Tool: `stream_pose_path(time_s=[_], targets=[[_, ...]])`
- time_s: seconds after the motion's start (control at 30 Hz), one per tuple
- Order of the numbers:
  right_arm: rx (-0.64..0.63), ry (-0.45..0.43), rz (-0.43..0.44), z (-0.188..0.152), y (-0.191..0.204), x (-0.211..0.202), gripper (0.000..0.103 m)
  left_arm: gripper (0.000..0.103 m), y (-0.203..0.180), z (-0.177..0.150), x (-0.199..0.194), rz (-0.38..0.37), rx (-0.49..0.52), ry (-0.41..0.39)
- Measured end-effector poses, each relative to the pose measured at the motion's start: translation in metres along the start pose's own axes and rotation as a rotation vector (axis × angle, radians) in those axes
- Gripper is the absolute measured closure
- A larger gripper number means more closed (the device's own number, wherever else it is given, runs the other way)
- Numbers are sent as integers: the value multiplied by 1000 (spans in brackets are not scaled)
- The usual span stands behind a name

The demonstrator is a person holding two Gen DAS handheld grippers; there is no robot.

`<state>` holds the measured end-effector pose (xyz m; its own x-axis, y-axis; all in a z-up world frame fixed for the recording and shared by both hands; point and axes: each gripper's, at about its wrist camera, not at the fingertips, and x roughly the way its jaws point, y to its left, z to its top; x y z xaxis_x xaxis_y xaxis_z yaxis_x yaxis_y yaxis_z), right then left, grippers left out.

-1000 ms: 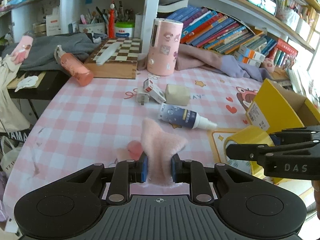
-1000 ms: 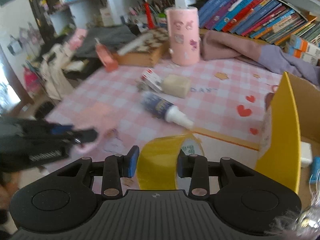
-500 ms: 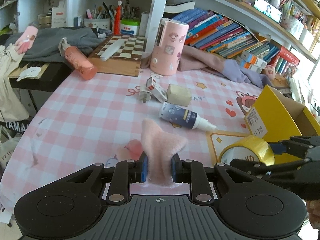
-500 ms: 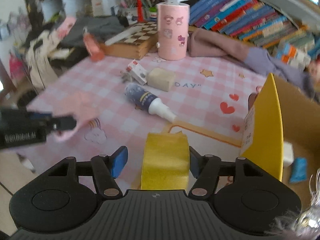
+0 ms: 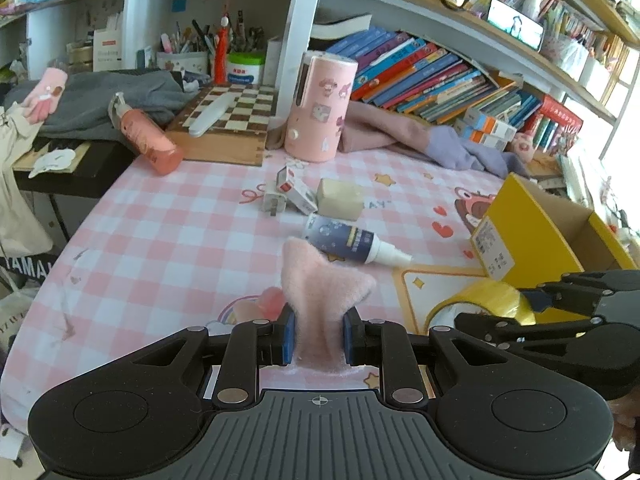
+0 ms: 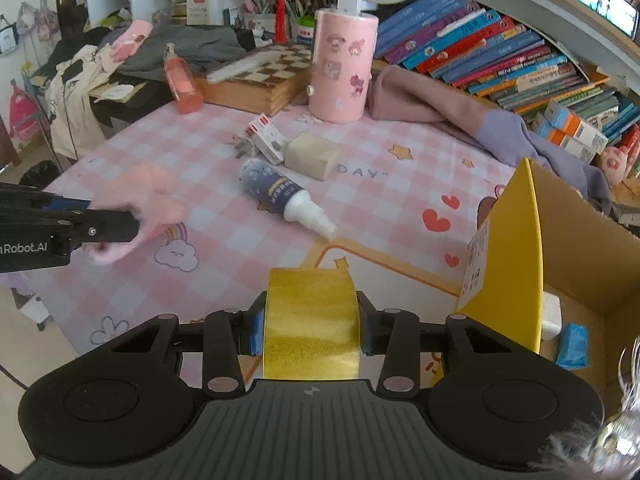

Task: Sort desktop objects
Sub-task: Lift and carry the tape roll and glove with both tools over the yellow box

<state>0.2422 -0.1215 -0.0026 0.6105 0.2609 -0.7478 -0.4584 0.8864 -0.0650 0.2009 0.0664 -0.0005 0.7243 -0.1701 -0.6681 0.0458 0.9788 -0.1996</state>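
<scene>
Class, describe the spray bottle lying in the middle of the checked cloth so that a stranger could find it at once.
Start at the tall pink cylinder at the back of the pink checked tablecloth. Nearer the camera lie small boxes, then the spray bottle: on its side, dark blue, with a white nozzle.

The surface (image 6: 224, 264) wears a pink checked cloth printed with hearts, stars and clouds. A tall pink canister (image 6: 343, 66) stands upright near the back, and a chessboard box (image 6: 256, 80) sits just to its left with an orange bottle (image 6: 181, 80) leaning against it. A pink and purple garment (image 6: 460, 112) is heaped to the canister's right. Nearer the middle lie a plug (image 6: 242, 147), a small white carton (image 6: 267, 136) and a beige block (image 6: 312, 155) close together, with a dark spray bottle (image 6: 280, 196) on its side beside them. A yellow cardboard box (image 6: 516, 248) stands open at the right edge.
</scene>
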Motion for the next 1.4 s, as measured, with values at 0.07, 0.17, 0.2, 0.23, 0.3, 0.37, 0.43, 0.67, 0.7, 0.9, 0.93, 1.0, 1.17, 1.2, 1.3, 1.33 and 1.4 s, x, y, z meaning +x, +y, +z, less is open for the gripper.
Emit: stream_pose_path(time_s=[0.07,0.17,0.2,0.23,0.3,0.37,0.43,0.67,0.7,0.9,0.93,1.0,1.17,1.2,1.3,1.33,1.4], targets=[[5,-8,13,1,3,-4,64,81,-1,1,-5,-10,-2,-12],[2,-17,22,2,8,-11,64,81,-3,1,-14,-26,-4,-29],[4,-20,25,2,9,-13,64,82,-3,1,-17,-31,-4,-34],[10,-22,30,2,10,-15,64,82,-4,0,-20,-35,-5,-37],[24,-28,37,2,11,-21,64,81,-5,-1,-26,-44,-4,-45],[35,-36,40,2,13,-26,64,82,-6,-3,-33,-52,-4,-52],[47,-42,44,1,14,-32,64,81,-6,-5,-40,-59,-4,-59],[65,-53,65,-10,26,-54,64,81,-8,-15,-64,-83,4,-77],[69,-53,67,-13,28,-56,64,81,-9,-17,-67,-84,6,-77],[117,-33,85,-30,38,-70,64,81,-8,-33,-87,-98,11,-74],[120,-32,85,-32,41,-72,64,81,-8,-35,-90,-101,14,-72],[126,-31,83,-38,45,-78,64,81,-8,-40,-95,-108,20,-69],[145,-39,68,-53,53,-92,64,81,-12,-49,-106,-132,39,-67],[150,-41,65,-55,54,-94,64,81,-13,-51,-108,-136,43,-66],[173,-44,52,-64,55,-102,64,81,-16,-57,-113,-149,57,-60],[181,-45,47,-68,55,-104,64,81,-17,-58,-115,-155,60,-57],[198,-46,35,-74,56,-110,64,81,-19,-62,-118,-168,67,-51]])
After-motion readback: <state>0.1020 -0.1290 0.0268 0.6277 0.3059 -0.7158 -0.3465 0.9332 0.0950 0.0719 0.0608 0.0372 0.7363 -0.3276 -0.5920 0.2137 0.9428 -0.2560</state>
